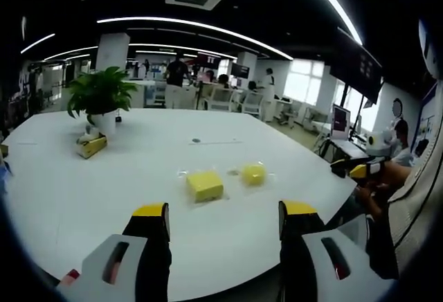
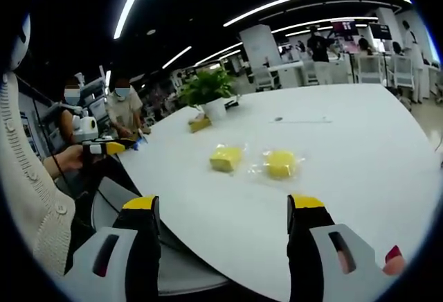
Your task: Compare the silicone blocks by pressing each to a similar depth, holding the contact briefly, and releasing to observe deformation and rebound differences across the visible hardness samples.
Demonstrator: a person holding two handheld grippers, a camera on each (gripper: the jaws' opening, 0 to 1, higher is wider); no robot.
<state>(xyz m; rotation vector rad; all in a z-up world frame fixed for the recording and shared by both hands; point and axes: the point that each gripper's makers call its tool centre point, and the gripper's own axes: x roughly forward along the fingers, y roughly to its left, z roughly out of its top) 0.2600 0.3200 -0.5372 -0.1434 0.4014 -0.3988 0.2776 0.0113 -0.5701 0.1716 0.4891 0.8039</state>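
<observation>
Two yellow silicone blocks lie in clear wrappers on the white table [image 1: 104, 198]. In the left gripper view the squarer block [image 1: 205, 185] is just ahead and the rounder block [image 1: 253, 173] is to its right. My left gripper [image 1: 225, 219] is open and short of them, touching nothing. In the right gripper view the blocks [image 2: 226, 158] [image 2: 281, 163] lie side by side ahead. My right gripper [image 2: 223, 208] is open near the table's edge, nothing between its jaws. Each view catches the other gripper off the table, held in a hand: the right gripper [image 1: 363, 170], the left gripper [image 2: 104, 148].
A potted plant [image 1: 101, 98] [image 2: 208, 91] and a small yellow box [image 1: 91, 146] stand far across the table. Two people [image 2: 124, 108] sit past the table's left edge [image 2: 145, 177]. Desks, chairs and people fill the office behind.
</observation>
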